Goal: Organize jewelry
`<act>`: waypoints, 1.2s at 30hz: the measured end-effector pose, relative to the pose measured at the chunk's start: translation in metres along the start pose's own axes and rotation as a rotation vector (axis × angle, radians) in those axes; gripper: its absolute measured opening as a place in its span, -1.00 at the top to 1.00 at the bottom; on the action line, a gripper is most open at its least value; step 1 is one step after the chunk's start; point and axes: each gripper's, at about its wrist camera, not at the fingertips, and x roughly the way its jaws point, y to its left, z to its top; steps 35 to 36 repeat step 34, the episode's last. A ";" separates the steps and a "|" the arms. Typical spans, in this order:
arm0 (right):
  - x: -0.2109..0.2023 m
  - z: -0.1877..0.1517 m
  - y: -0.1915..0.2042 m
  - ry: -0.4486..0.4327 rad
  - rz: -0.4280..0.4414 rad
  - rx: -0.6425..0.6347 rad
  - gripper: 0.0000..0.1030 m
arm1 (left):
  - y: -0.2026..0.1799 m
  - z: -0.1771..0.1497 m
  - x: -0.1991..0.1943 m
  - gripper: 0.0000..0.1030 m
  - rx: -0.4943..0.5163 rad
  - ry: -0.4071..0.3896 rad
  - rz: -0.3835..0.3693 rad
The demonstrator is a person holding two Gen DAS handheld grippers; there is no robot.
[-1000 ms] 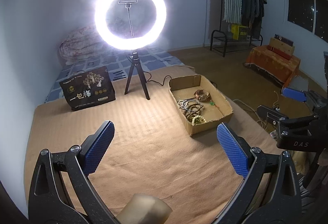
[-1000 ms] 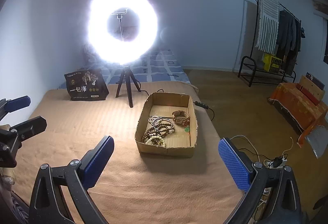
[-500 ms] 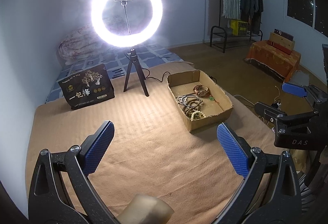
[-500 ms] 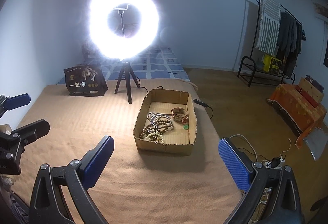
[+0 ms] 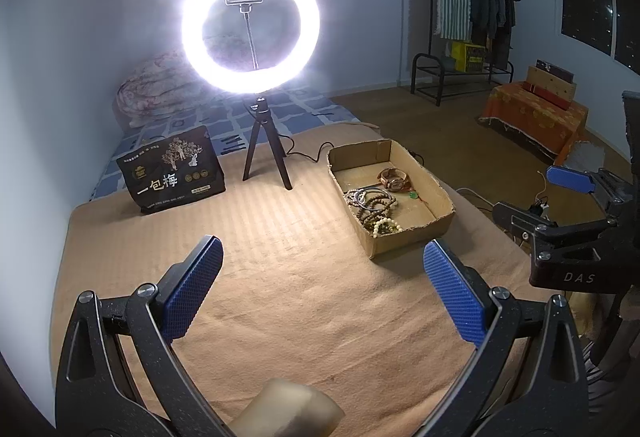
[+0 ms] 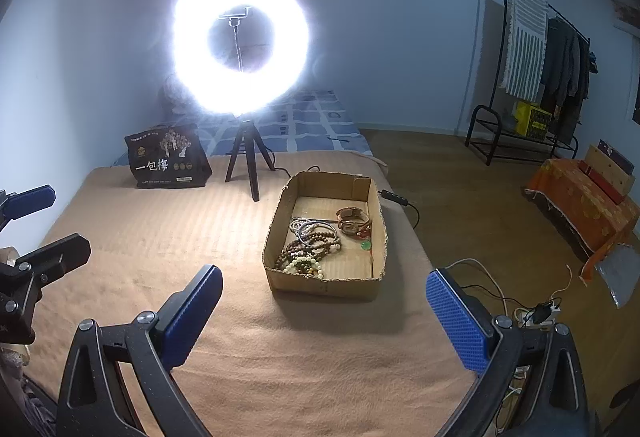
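A shallow cardboard box [image 5: 442, 197] [image 6: 280, 225] sits on the tan blanket. In it lie several bead bracelets [image 5: 374, 207] [image 6: 310, 249], a brown strap watch [image 5: 394, 177] [image 6: 354, 223] and a small green pendant [image 6: 365, 245]. My left gripper [image 5: 320, 289] is open and empty, held above the blanket in front and to the left of the box. My right gripper [image 6: 324, 313] is open and empty, just in front of the box. The right gripper also shows in the left wrist view [image 5: 560, 205], and the left gripper in the right wrist view [image 6: 44, 225].
A lit ring light on a small tripod [image 5: 250, 33] [image 6: 240, 45] stands behind the box. A black printed bag [image 5: 172, 173] [image 6: 166, 161] stands at the back left. A cable [image 6: 396, 199] runs off the blanket's right edge. Power strip and wires [image 6: 540, 311] lie on the floor.
Both grippers have drifted slightly; the box sits a little closer and lower in the right wrist view. Both stay open and empty. The jewelry has not moved.
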 end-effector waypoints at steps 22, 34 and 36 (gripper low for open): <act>0.002 -0.001 0.003 0.006 0.004 -0.006 -0.99 | 0.002 0.002 -0.002 -0.98 0.007 -0.007 0.011; 0.002 -0.002 0.004 0.008 0.007 -0.009 -0.99 | 0.006 0.005 -0.002 -0.98 0.026 -0.034 0.041; 0.002 -0.002 0.004 0.008 0.007 -0.009 -0.99 | 0.006 0.005 -0.002 -0.98 0.026 -0.034 0.041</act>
